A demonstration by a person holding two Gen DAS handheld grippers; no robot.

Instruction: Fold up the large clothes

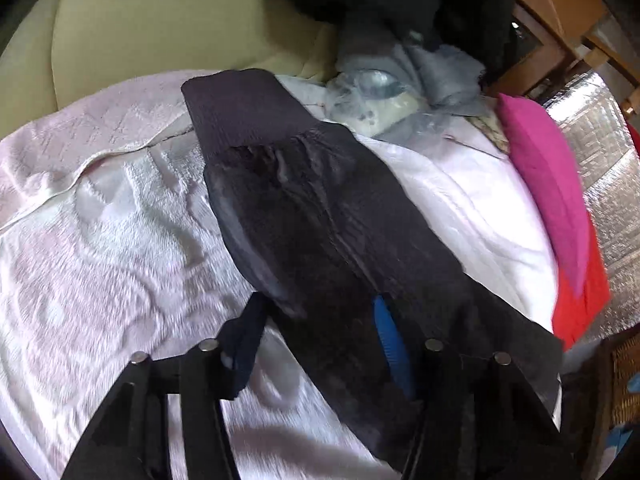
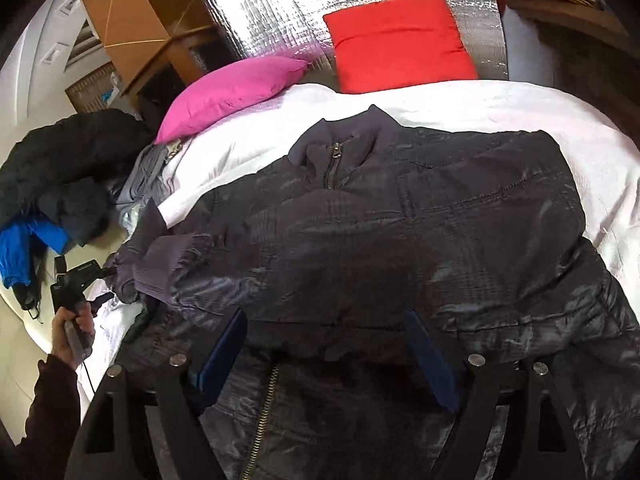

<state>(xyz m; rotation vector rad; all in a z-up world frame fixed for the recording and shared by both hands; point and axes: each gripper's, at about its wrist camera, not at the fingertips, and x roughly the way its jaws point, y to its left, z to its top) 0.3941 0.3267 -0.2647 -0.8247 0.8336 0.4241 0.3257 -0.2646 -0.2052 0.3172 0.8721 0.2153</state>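
Now gripping the dark shiny jacket's sleeve in the left tongs, long axis running ahead to its ribbed cuff; right tongs spread wide over the jacket body on the white bed, nearer the hem

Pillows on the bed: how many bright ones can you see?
2. The pink pillow lies at the head of the bed on the left; the red pillow leans against the silver headboard beside it. Others may be hidden under clothes.
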